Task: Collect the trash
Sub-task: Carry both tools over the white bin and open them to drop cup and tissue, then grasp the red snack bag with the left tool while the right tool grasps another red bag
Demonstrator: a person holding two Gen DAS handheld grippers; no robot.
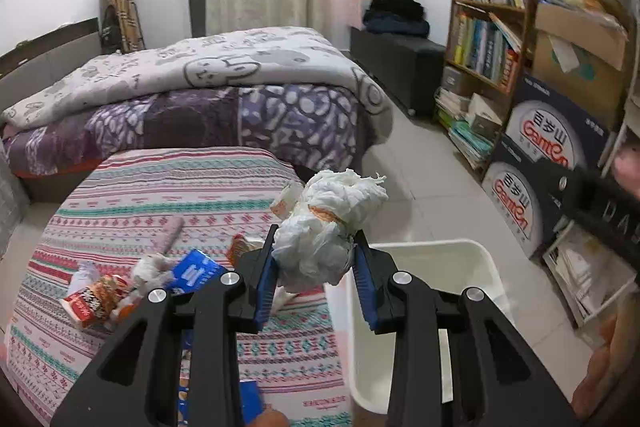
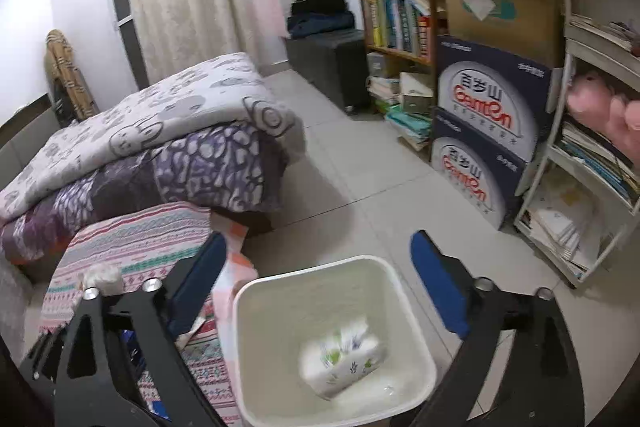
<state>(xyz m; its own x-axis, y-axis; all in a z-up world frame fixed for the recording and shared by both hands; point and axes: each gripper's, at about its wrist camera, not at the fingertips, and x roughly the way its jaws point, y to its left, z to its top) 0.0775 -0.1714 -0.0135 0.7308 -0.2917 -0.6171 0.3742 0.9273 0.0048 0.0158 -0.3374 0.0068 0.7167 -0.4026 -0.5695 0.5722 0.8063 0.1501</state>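
Left claw [image 1: 314, 259] pinches crumpled white tissue wad [image 1: 328, 223]; white bin [image 1: 472, 259] just right of it. Right claw [image 2: 318, 259] spread wide, empty, above the bin, wrapped packet [image 2: 342, 359] inside below.

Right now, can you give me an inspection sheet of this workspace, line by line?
Surface: striped patterned cloth, partly covered with litter.
Job's things: white bin on the floor holds a floral packet; crumpled tissue wad.
Clutter: snack wrappers, blue packet.
Grippers: left gripper shut on the tissue wad; right gripper open above the bin, empty.
Cables: nothing seen.
Surroundings: bed, bookshelf, stacked cartons.
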